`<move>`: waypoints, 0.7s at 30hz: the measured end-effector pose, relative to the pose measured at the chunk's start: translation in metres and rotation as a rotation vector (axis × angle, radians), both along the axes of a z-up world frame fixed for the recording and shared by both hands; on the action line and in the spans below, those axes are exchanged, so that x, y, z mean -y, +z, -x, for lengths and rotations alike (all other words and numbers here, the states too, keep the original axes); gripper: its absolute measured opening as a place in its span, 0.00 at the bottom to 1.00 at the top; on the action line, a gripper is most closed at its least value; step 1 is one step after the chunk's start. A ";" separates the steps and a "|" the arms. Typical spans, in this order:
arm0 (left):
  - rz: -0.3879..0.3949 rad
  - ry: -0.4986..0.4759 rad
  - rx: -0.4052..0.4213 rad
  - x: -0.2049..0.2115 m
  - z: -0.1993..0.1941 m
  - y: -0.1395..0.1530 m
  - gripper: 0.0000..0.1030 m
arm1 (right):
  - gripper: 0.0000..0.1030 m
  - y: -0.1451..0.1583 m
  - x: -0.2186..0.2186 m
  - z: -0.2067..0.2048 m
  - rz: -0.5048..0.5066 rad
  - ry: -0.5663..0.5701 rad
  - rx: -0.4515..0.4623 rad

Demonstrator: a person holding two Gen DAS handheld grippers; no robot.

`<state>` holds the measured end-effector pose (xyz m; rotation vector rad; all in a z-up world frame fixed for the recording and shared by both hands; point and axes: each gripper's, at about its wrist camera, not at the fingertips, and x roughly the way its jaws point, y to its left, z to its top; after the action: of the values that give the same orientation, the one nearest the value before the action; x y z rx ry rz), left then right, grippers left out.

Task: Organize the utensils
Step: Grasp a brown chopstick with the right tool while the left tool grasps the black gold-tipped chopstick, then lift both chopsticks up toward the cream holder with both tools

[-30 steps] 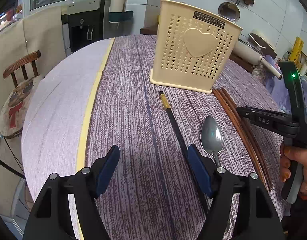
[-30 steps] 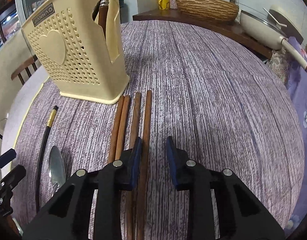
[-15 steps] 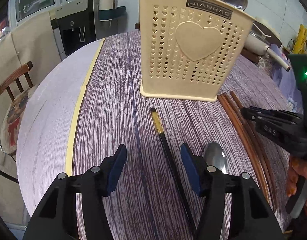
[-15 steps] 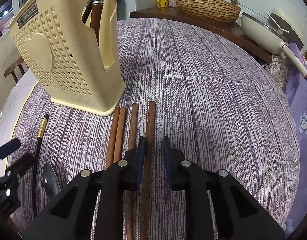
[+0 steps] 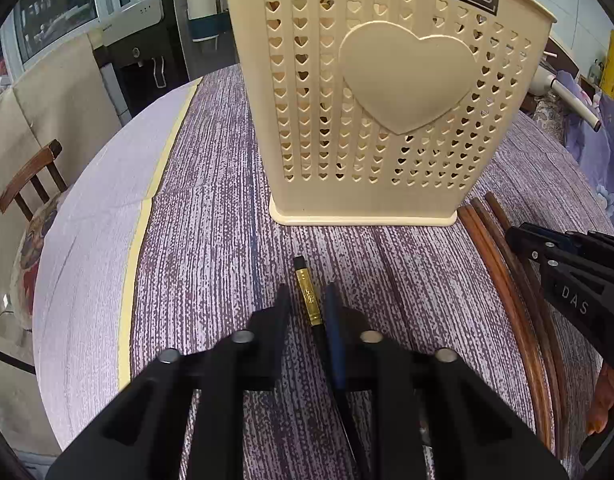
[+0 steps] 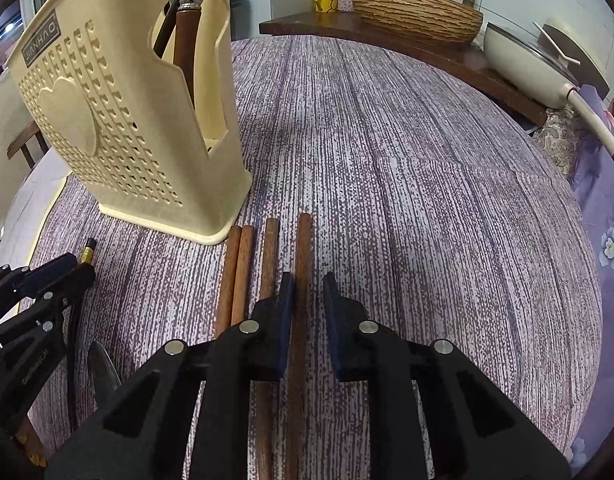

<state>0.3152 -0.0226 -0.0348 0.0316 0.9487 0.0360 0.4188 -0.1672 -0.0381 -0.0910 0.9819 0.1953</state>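
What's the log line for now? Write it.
left gripper: just closed on black chopstick | right gripper: just closed on brown chopstick

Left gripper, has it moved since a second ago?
Yes. The left gripper has come closer to the holder, and its jaws have just been closing around the black chopstick.

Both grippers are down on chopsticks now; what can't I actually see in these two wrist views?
- Left wrist: black gold-banded chopstick, rear length hidden under left gripper.
- Right wrist: metal spoon, handle covered by right gripper; brown wooden chopstick, near end cut off at the edge.
- Cream perforated utensil holder: contents mostly hidden by its walls.
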 end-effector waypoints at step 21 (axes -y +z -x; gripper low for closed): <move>0.122 0.018 0.002 -0.015 0.001 0.004 0.08 | 0.07 0.010 0.017 0.009 -0.146 -0.017 0.040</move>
<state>0.3139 -0.0073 -0.0311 -0.0893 0.9476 -0.0055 0.4101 -0.1847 -0.0282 0.0473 0.9254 0.2478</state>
